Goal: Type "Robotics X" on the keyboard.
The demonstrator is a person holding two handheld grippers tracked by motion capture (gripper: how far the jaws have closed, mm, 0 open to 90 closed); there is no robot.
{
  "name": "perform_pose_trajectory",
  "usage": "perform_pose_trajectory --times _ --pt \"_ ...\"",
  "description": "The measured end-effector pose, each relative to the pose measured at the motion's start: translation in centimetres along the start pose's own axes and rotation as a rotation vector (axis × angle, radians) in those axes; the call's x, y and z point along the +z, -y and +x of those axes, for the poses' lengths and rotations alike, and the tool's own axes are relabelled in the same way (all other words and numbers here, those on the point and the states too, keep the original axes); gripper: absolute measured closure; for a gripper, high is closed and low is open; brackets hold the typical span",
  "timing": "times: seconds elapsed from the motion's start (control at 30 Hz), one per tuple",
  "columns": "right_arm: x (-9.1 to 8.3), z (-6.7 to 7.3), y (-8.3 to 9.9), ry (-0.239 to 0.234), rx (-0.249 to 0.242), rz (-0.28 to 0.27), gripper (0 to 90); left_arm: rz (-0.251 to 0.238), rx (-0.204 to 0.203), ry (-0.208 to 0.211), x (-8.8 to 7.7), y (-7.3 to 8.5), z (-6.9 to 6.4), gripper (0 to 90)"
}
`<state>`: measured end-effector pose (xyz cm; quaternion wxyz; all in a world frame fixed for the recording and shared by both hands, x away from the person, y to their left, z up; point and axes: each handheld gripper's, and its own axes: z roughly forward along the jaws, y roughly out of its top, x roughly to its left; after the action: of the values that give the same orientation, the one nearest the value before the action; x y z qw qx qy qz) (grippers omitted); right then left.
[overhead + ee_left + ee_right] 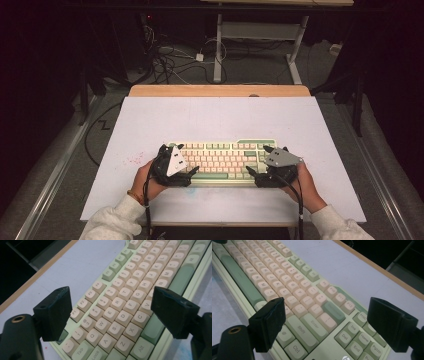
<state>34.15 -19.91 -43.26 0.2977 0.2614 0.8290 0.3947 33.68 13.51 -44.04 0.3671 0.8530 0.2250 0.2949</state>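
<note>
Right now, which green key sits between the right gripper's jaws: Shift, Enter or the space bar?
The Enter key, green and lying midway between the open jaws. Shift lies toward the left jaw; the space bar stretches far off up-left.

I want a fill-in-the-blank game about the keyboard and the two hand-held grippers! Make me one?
1. The keyboard lies on a white ____.
2. The jaws of the left hand-held gripper stand ____, with nothing gripped between them.
3. The right hand-held gripper hovers over the end of the keyboard that has the Enter key and the ____ key just below it.
4. The long space bar is coloured ____.

Missing words: table; open; Shift; green
</note>
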Motion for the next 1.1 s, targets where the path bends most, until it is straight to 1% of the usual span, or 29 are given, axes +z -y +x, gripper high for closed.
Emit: perform_pose_trajectory --times 0.23,0.33,0.53,0.63,0.83,0.9,0.93,1.0,1.1 --pt "-0.5 0.1 -0.3 -0.004 -0.006 -0.013 15.8 -0.014 0.008 -0.005 -0.6 -0.2 0.0 16.7" --pt "-0.8 0.1 -0.6 -0.002 -0.006 -0.026 15.9 -0.021 0.002 -0.007 -0.8 -0.3 0.0 16.7" --pt "-1.1 0.1 -0.7 0.0 -0.011 -0.036 15.9 -0.018 0.021 -0.013 -1.2 -0.2 -0.1 16.7" --pt "-1.4 0.1 -0.8 0.005 -0.015 -0.038 16.1 -0.025 0.022 -0.014 -1.6 -0.2 -0.1 16.7" --pt "-1.8 0.1 -0.8 0.01 -0.015 -0.043 16.1 -0.022 0.034 -0.014 -1.9 -0.2 -0.2 16.7" --pt "-2.0 0.1 -0.8 0.006 -0.019 -0.041 16.1 -0.022 0.038 -0.026 -2.0 -0.2 -0.3 16.7" --pt "-2.1 0.1 -0.9 0.013 -0.021 -0.043 16.1 -0.025 0.036 -0.027 -2.1 -0.2 -0.3 16.8" --pt "-2.2 0.0 -0.9 0.011 -0.011 -0.048 16.2 -0.028 0.036 -0.028 -2.3 -0.1 -0.4 16.7" --pt "-2.5 0.1 -0.8 0.012 -0.023 -0.047 16.2 -0.021 0.047 -0.042 -2.4 0.0 -0.6 16.7"
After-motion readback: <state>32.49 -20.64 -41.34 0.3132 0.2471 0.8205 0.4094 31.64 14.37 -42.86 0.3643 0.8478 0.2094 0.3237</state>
